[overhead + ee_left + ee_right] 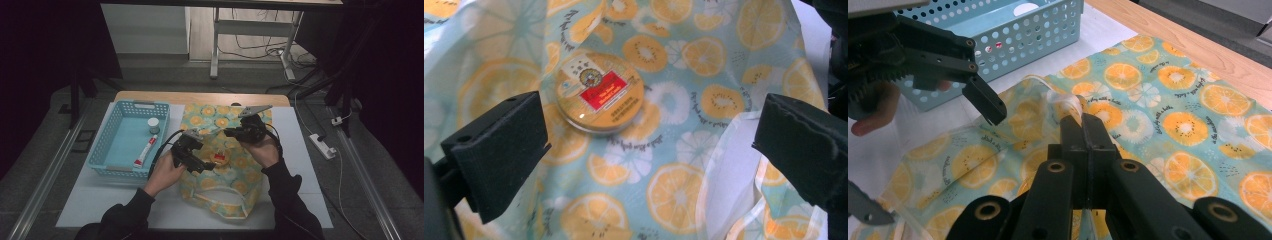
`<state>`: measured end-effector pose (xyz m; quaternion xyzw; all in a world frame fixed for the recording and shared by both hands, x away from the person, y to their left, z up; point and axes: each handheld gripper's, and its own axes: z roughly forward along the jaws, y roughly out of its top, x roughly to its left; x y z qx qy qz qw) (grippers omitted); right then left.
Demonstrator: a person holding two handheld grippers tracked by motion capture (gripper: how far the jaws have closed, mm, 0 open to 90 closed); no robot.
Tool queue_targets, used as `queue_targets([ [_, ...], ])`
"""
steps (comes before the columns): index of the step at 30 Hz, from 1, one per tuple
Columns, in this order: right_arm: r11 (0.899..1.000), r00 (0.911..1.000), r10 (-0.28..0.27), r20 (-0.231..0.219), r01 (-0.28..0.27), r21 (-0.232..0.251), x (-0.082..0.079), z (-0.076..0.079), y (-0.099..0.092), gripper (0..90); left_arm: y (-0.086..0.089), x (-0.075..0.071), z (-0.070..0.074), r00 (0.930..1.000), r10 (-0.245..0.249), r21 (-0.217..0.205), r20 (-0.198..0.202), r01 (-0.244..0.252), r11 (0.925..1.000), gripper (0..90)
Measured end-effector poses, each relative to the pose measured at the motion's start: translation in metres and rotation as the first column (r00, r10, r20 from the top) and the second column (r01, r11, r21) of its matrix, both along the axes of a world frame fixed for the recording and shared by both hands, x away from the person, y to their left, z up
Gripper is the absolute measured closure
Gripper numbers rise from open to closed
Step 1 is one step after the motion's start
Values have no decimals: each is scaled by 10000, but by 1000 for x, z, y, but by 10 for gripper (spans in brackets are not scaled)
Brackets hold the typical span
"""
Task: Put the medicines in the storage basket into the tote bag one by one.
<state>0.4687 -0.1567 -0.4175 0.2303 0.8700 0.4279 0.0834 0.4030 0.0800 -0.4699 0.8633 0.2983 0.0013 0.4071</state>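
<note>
Between the spread left tongs (644, 150): round balm tin (599, 92), lying inside citrus-print bag (704, 60) on desk. Right tongs (1083, 127): clamped on bag's mouth edge, holding it up. Step: packing bag. Next, judged: fetch toothpaste tube (145, 150) from basket (112, 131).

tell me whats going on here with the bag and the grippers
A person works at a table with a gripper in each hand. The right gripper is shut on the rim of a fruit-print bag, holding its mouth up. The left gripper is open over a round tin lying on the bag's fabric. A blue basket beside the bag holds a tube and a small jar.
</note>
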Motion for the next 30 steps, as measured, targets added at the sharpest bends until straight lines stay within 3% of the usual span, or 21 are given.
queue_targets([
  [7,10000,10000,12,40,-12,32,0,1,-2,900,11,-6,2,9998,178,141,101,-179,9997,8],
  [21,9999,9999,74,71,-74,76,-2,3,-2,900,45,-13,12,9934,1100,248,313,-1108,9935,10],
  [30,9999,10000,48,83,-49,125,-2,4,-4,900,74,-13,18,9800,1942,435,433,-1960,9796,7],
])
